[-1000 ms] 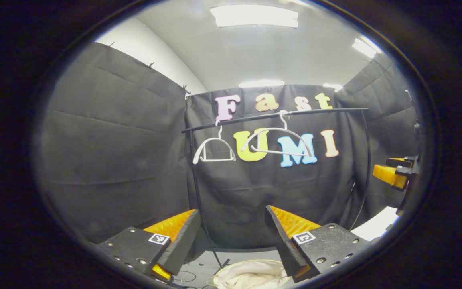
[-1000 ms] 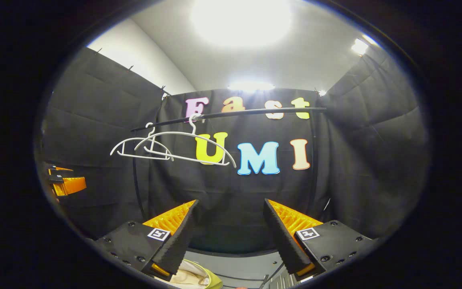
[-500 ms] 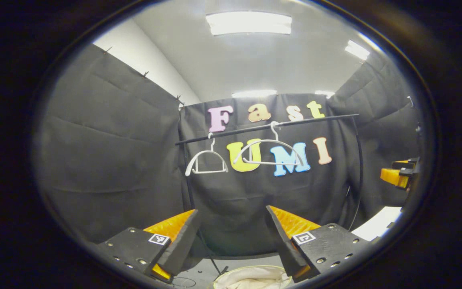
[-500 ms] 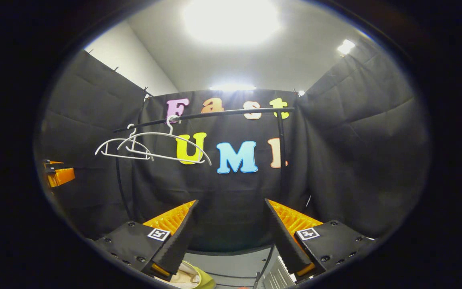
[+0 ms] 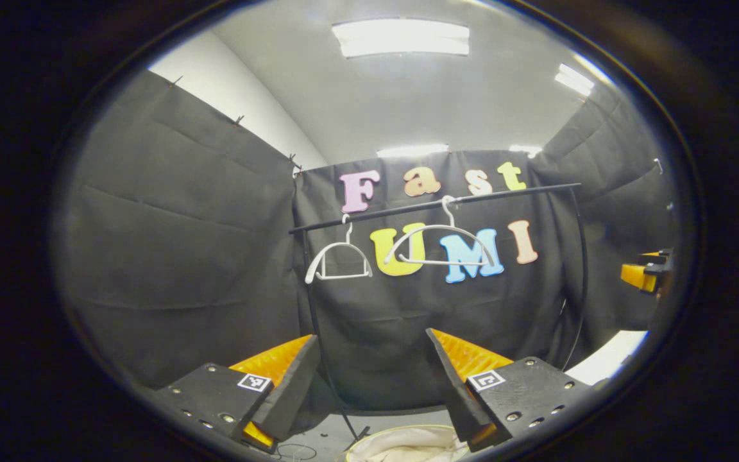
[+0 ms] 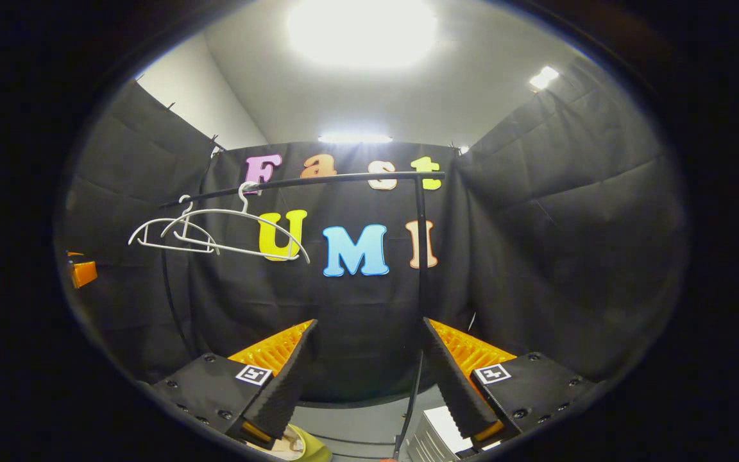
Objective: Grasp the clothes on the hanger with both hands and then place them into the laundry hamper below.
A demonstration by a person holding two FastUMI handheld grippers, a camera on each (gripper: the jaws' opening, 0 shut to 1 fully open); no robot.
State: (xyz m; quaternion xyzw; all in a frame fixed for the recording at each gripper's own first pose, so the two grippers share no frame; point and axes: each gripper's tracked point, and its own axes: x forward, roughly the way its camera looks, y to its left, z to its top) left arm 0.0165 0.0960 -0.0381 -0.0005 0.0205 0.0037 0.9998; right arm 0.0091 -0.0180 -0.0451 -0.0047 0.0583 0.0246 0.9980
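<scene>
Left gripper view looks across the booth at a black rail [image 5: 433, 203] that carries two white hangers, both bare: a smaller one [image 5: 339, 260] near the rail's left end and a wider one [image 5: 441, 244] toward its middle. The left tongs [image 5: 369, 378] sit at the bottom of this view with their fingers spread wide apart and nothing between them. Just below them, at the lower edge, lies the round rim of the laundry hamper [image 5: 369, 436], and pale cream clothes [image 5: 408, 446] are bunched inside it — off the hangers and down in the hamper. At the far right edge the other tongs show in part, too little to judge from here.

In the right gripper view the same rail [image 6: 305, 183] runs from the left to a black upright post [image 6: 419, 256]; the two hangers [image 6: 215, 228] overlap on the rail's left part. The right tongs [image 6: 369, 378] are likewise spread apart and hold nothing. Below them a sliver of the hamper's yellow-green rim [image 6: 315, 446] shows with pale cloth beside it, and a white slatted object [image 6: 437, 436] sits on the floor to its right.
</scene>
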